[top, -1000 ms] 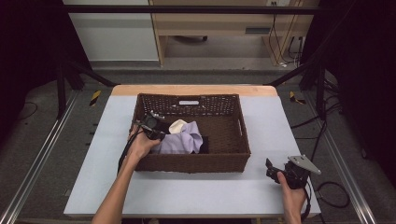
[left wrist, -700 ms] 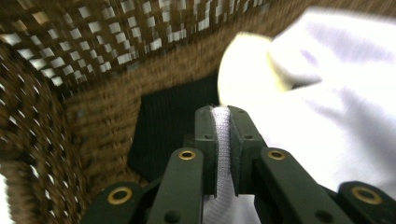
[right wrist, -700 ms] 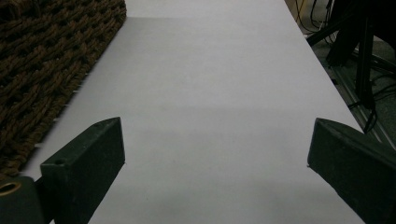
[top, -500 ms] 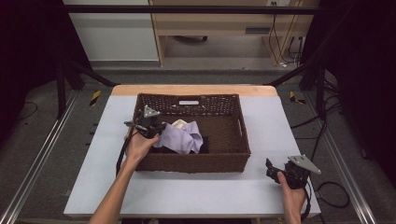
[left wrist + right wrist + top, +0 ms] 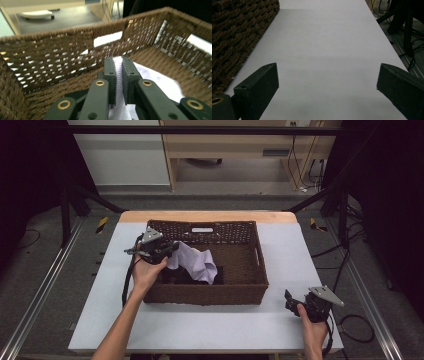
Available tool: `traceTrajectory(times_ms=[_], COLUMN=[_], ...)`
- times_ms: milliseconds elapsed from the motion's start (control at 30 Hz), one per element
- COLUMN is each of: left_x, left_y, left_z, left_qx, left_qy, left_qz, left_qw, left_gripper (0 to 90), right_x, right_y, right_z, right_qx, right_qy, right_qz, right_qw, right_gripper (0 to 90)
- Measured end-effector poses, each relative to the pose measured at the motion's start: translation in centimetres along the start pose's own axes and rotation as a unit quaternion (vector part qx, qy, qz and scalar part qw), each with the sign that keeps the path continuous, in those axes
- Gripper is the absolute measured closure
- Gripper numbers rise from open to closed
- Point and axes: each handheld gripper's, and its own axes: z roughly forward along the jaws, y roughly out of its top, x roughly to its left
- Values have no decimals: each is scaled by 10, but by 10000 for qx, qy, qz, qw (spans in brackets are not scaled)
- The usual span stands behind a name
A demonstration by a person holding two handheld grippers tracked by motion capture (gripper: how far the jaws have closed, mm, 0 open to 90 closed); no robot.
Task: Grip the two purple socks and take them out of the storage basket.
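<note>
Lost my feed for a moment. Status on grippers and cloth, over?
Left gripper shut on cloth, lifting it at basket's left end. Right gripper open, idle over table. Nothing in the way.

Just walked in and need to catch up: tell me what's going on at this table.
A person works with a gripper in each hand. The left gripper has its jaws shut on a pale cloth and holds it up at the left end of a brown wicker basket; the rest of the cloth drapes down inside. The right gripper sits on the white table right of the basket, jaws open, holding nothing.
</note>
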Motion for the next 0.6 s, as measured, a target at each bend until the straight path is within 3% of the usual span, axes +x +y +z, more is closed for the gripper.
traceTrajectory(times_ms=[33, 300, 400, 600], left_x=[-1, -8, -12, -25], left_y=[4, 23, 28, 42], left_z=[-4, -20, -24, -41], left_qx=[-152, -670, -747, -1098], left_qy=[-22, -81, -84, -253], left_qz=[-35, -137, -91, 37], left_qw=[9999, 9976, 9971, 9936], left_gripper=[833, 833, 833, 833], right_x=[0, -1, -1, -1], right_y=[0, 0, 0, 0], right_z=[0, 0, 0, 0], right_qx=[-10, -15, 14, 17], right_qy=[1, -5, 32, 14], right_qz=[-8, -4, 18, 19], right_qw=[10000, 10000, 10000, 10000], right_gripper=[44, 44, 44, 45])
